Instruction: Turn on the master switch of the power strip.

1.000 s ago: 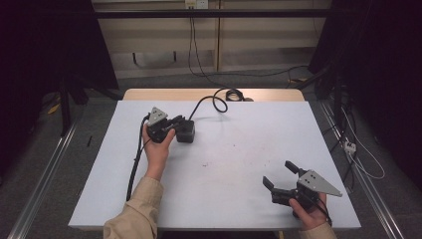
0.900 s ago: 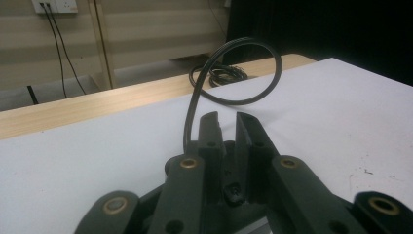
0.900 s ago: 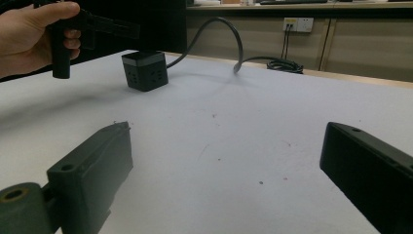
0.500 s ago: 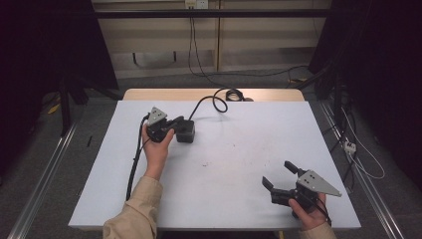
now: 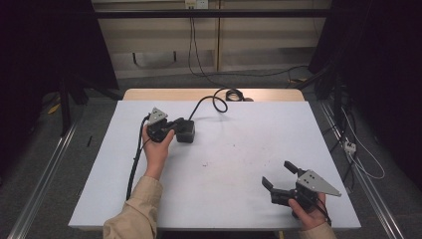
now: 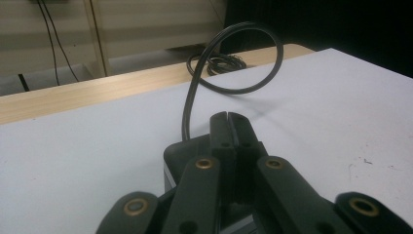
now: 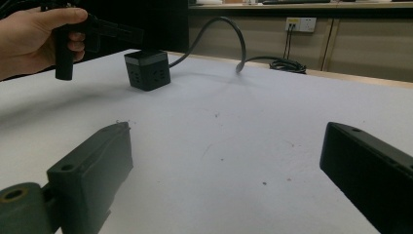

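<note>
Two tongs apart: left tongs (image 5: 171, 128) over socket cube (image 5: 185, 131), far edge near.

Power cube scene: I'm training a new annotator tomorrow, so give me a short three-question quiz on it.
1. True or false: the left gripper has its jaws closed together over the black power cube.
2. Which stands open near the table's front edge? A) left gripper B) right gripper C) both
3. Fill in: the cube's black cable makes a ___ before it reaches the coil at the table's far edge.

Key
1. True: in the left gripper view the two jaws meet with no gap, above the cube's top.
2. B: its jaws are spread with nothing between them.
3. Loop.
</note>
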The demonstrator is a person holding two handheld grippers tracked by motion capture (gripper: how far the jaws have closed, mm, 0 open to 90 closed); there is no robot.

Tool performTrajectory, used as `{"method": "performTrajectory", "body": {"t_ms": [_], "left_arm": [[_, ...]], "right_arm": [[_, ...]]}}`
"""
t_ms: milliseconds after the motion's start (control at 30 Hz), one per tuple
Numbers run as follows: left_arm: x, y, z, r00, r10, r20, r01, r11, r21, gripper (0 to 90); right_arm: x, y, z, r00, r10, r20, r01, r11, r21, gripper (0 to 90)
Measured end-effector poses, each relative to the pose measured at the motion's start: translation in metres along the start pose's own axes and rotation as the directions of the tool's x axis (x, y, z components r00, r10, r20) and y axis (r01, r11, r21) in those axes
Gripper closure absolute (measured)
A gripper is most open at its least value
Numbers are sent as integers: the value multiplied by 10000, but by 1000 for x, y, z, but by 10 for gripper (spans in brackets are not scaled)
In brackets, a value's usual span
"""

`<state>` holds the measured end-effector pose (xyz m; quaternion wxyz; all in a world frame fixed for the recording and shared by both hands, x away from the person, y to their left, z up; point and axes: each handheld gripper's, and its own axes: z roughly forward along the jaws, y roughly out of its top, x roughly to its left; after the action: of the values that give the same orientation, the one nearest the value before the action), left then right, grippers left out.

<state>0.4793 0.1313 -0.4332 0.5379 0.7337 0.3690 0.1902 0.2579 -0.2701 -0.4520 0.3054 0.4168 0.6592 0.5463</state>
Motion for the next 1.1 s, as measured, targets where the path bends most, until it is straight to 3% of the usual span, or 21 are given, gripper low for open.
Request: {"method": "performTrajectory", "body": {"t_ms": [767, 1100], "left_arm": [[-5, -3, 1, 9999, 24, 116, -31, 9982, 606, 900], [-5, -5, 0, 10000, 18, 31, -20, 9980, 630, 900]], "right_arm": [[0, 0, 0, 10000, 1, -35, -1, 10000, 10, 48], [0, 0, 0, 10000, -23, -39, 23, 10000, -20, 48]]}}
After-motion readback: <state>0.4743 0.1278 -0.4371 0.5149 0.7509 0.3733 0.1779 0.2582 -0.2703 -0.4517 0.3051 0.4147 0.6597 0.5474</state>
